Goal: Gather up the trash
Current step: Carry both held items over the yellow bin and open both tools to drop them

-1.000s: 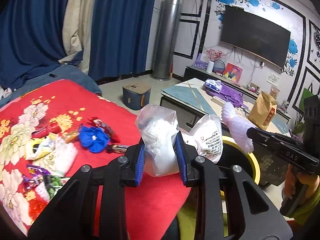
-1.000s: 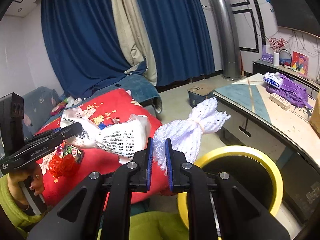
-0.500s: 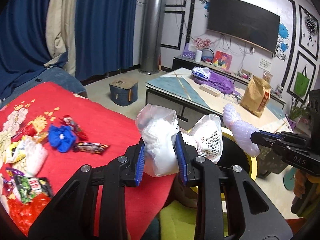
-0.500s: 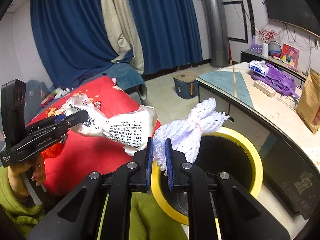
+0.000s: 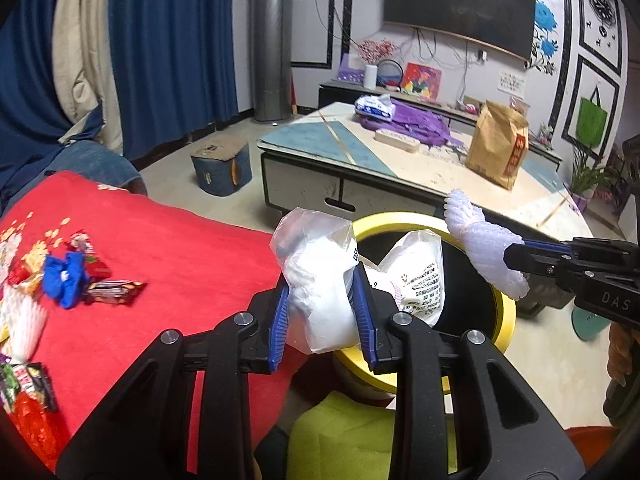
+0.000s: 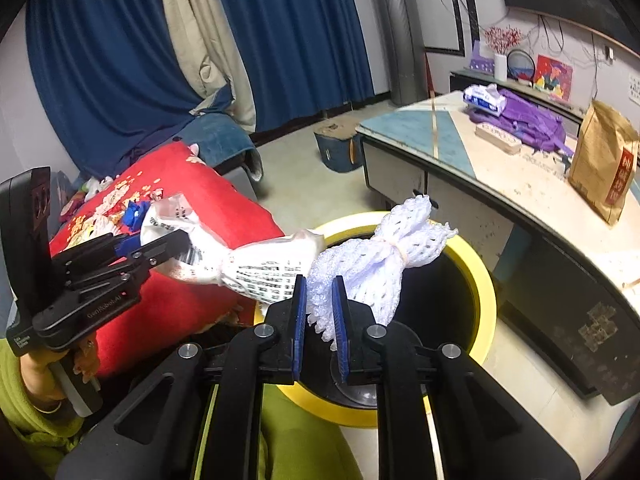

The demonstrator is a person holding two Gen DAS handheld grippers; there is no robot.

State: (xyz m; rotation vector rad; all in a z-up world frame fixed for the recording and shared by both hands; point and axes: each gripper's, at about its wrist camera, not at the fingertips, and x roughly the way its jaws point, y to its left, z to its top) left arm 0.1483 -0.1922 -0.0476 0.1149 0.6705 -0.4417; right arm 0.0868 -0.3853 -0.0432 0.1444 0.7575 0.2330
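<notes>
The left gripper [image 5: 323, 312] pinches a clear plastic bag [image 5: 320, 280] stuffed with white material — its printed end hangs over the near rim of the yellow-rimmed bin [image 5: 500, 312]. The right gripper [image 6: 320, 320] is clamped on a white foam net bundle [image 6: 376, 256], held above the bin's [image 6: 480, 280] opening. Left of the bin, on the red floral blanket [image 5: 192, 256], lie more wrappers [image 5: 114, 290] and a blue scrap [image 5: 64, 280] — well apart from the bin.
</notes>
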